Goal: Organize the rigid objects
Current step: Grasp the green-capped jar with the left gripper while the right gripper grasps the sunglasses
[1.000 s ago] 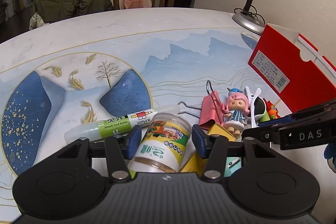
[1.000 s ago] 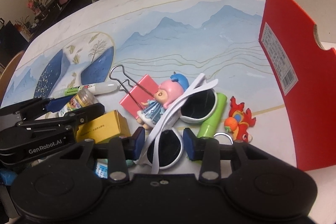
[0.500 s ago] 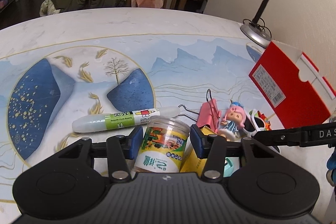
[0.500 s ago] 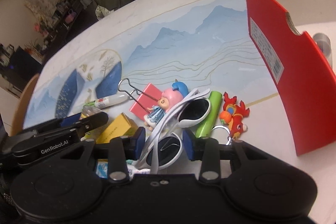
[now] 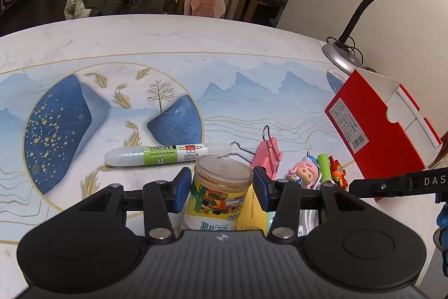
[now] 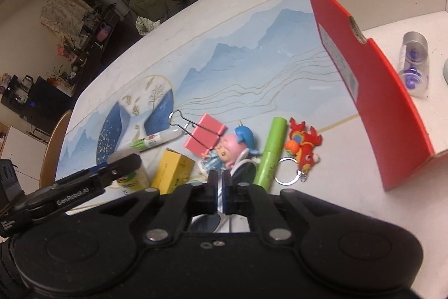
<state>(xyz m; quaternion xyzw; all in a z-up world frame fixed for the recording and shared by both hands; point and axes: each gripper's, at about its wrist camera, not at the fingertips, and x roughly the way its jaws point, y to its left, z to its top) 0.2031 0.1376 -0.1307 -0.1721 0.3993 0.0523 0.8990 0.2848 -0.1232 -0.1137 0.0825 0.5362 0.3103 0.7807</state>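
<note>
2 grippers work over a cluster of small things on a painted table [image 5: 224, 46], with a red box [image 5: 375, 136] standing open at 3 o'clock of the cluster. Inside the box, the right wrist view shows a clear tube [image 6: 414, 63] with purple beads lying on the white floor.

Largest of the loose items, the jar [image 5: 221, 187] has a clear lid, a yellow label with green print and a pale base. It sits upright between the blue pads of the left gripper [image 5: 222, 185], whose jaws stand apart on either side of it; whether the pads touch the lid I cannot tell. A yellow carton [image 6: 172, 170] lies just beside the jar at its 3 o'clock. A white marker [image 5: 168, 153] with a green band lies at 11 o'clock of the jar.

The right gripper [image 6: 221, 192] has its jaws nearly together, pinched on the white frame of the sunglasses [image 6: 243, 173], whose dark lens shows just ahead of it. At 12 o'clock of it lie a pink-haired doll [image 6: 229, 150] and a pink binder clip [image 6: 204, 135]; a green stick [image 6: 271, 153] and a red dragon keychain [image 6: 302, 147] lie at 1 o'clock.
</note>
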